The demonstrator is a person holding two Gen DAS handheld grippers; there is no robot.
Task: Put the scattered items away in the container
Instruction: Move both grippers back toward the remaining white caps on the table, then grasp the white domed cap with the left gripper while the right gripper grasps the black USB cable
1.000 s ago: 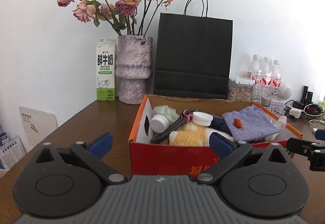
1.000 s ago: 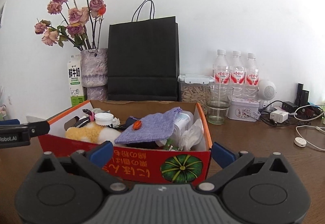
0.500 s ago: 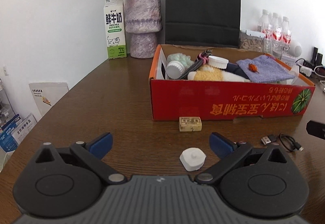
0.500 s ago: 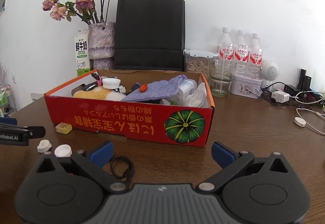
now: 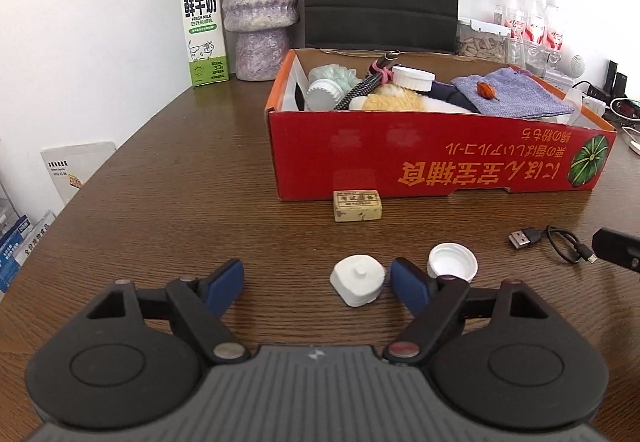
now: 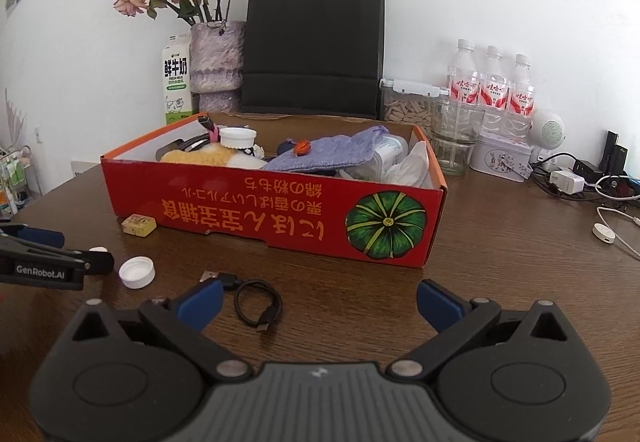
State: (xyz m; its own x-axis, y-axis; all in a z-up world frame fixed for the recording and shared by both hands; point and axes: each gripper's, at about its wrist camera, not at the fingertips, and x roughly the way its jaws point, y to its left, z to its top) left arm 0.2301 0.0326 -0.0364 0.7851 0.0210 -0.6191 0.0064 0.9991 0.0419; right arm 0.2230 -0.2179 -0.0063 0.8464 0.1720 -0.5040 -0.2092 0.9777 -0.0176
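A: Left gripper (image 5: 318,284): jaws apart, just been closing, white cap (image 5: 358,285) between them, untouched.

B: Right gripper (image 6: 318,302): jaws wide apart, above the cable (image 6: 256,300). Both items lie on the table (image 5: 180,177) before the red box (image 6: 280,213).

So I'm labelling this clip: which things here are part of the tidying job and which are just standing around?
Job:
red box
white square cap
round white cap
yellow eraser
black USB cable

Just there:
milk carton
vase
black paper bag
water bottles
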